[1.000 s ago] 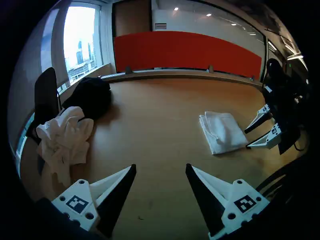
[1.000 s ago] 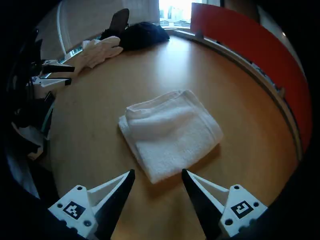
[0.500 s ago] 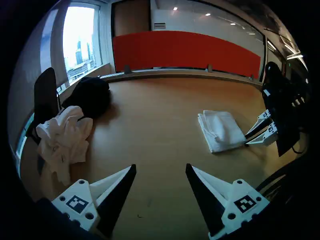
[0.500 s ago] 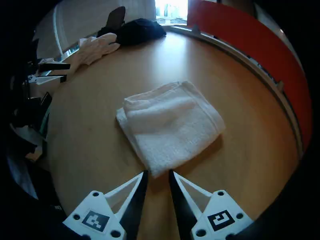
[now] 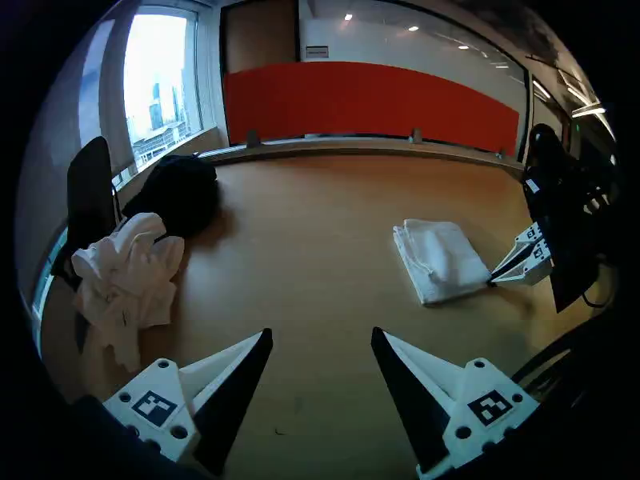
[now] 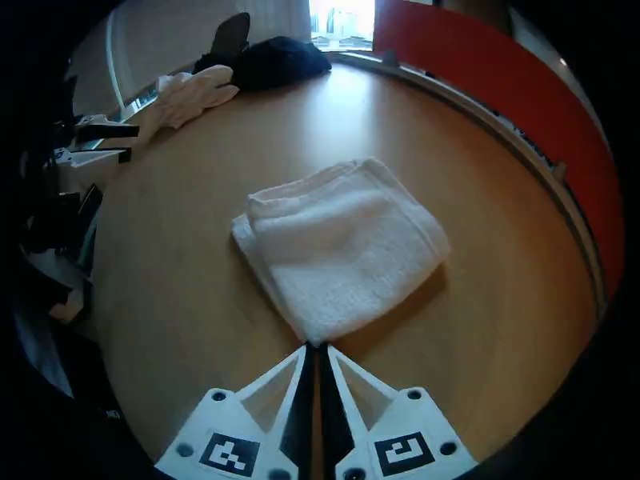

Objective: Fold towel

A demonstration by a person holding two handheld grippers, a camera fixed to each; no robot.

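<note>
One towel (image 6: 344, 240) corner, right tongs (image 6: 318, 350) pinching

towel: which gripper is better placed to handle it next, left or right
Right. The right gripper is closed, tips at the near corner of the folded towel. The left gripper is open over bare table, well away from it.

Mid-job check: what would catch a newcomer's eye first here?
The folded white towel in the middle of the wooden table, with the right gripper closed right at its near corner. Next, the long red panel along the table's far edge, and the crumpled white cloth beside a black bundle near the window.
</note>
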